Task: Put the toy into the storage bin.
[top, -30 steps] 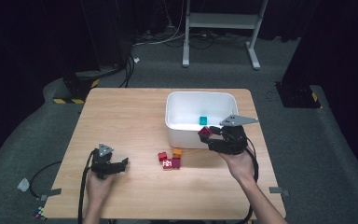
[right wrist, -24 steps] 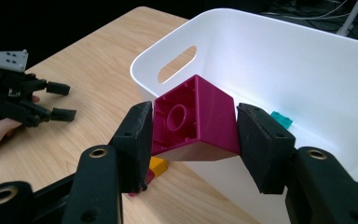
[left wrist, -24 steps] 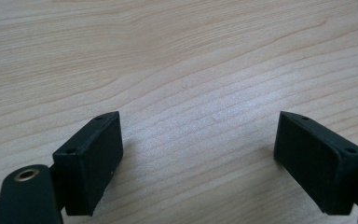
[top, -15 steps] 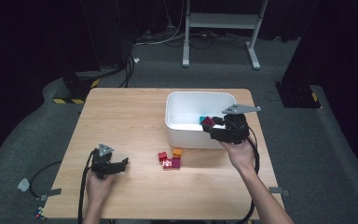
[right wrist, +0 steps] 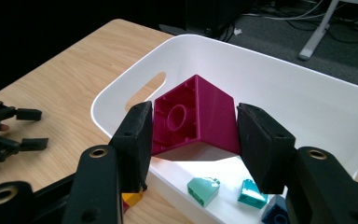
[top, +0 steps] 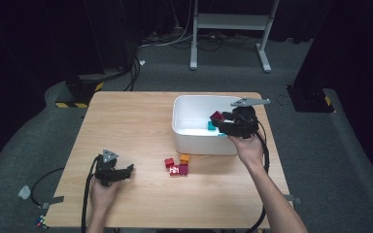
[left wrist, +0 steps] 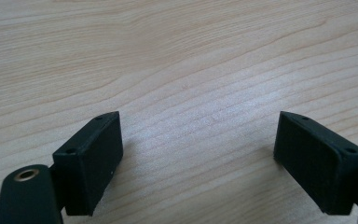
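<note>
A magenta block [right wrist: 196, 116] is clamped between the two black jaws of the right gripper [top: 222, 122], which press on its opposite sides. In the right gripper view the block is seen tilted, with its hollow underside turned toward the camera. It is held in the air above the white bin [top: 189, 109], over the bin's right part, clear of the floor of the bin. The bin stands on the table [top: 126, 121] toward the far right corner.

On the floor of the bin, below the held block, two teal pieces [right wrist: 204, 190] are seen lying just beside each other, with a dark blue piece [right wrist: 275, 215] near them.

On the table just in front of the bin's near wall, a small cluster is seen: a red block [top: 169, 163], an orange block [top: 185, 158] and a magenta block with a white pattern [top: 178, 170], all close together.

The left gripper [top: 126, 171] is rested on the table near the near left corner, well apart from the bin and the cluster. Its jaws are spread wide, and only bare wood is seen between them in the left gripper view.
</note>
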